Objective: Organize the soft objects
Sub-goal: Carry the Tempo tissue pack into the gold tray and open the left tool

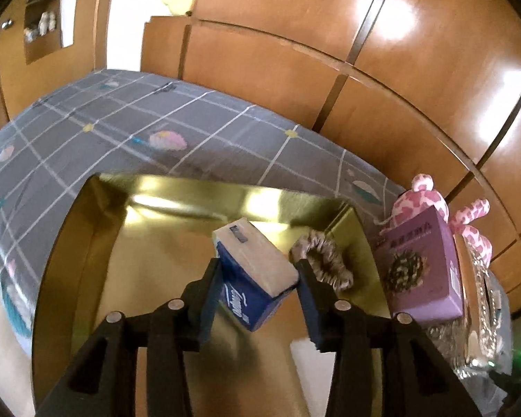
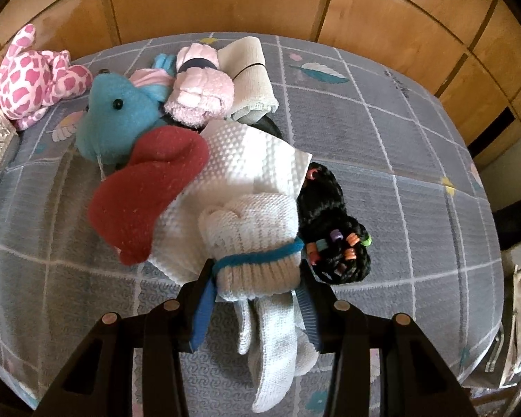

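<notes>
Hovering over the gold box (image 1: 87,243), your left hand-held gripper (image 1: 260,267) stood released around the tissue pack (image 1: 253,271), while your right hand-held gripper (image 2: 257,271) clenched the white sock (image 2: 257,250) on the bed (image 2: 416,173), probably boxed next.

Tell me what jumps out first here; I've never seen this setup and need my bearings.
A shiny gold box sits on the grey checked bedspread, and the left gripper has a blue tissue pack between its fingers above it. In the right wrist view, the right gripper pinches a white sock at the near edge of a colourful pile with a blue plush toy.
</notes>
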